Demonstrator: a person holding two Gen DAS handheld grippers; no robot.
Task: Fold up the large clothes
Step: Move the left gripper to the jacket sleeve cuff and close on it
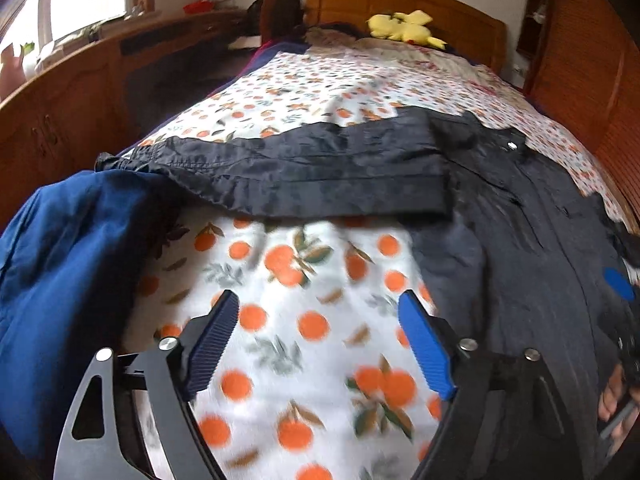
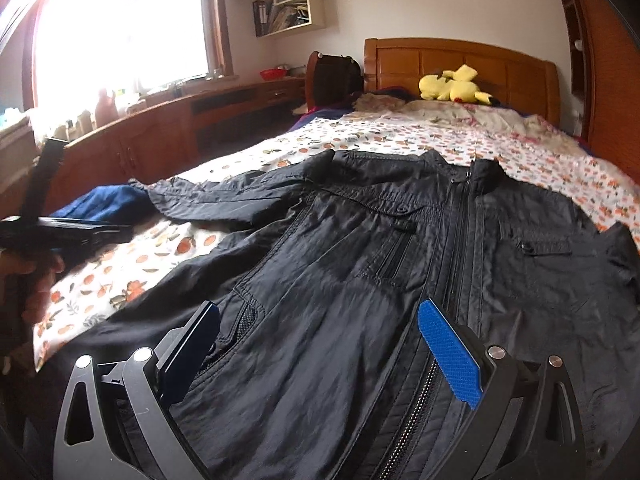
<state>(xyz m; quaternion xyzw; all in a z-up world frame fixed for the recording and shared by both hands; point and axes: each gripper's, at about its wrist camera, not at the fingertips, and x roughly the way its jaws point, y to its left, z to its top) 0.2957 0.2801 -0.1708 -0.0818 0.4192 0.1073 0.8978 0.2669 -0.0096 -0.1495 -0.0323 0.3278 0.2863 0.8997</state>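
Blown-out window (image 2: 120,28) daylight, blurred foreground, fisheye-bent edges

Bare bedspread (image 1: 304,280) is lying open between the jacket's sleeve (image 1: 304,172) and a blue garment (image 1: 68,264) crowding its left.

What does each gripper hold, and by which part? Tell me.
Nothing is held. The left gripper stands open over the bedspread; the right gripper stands open over the jacket, pads clear of it.
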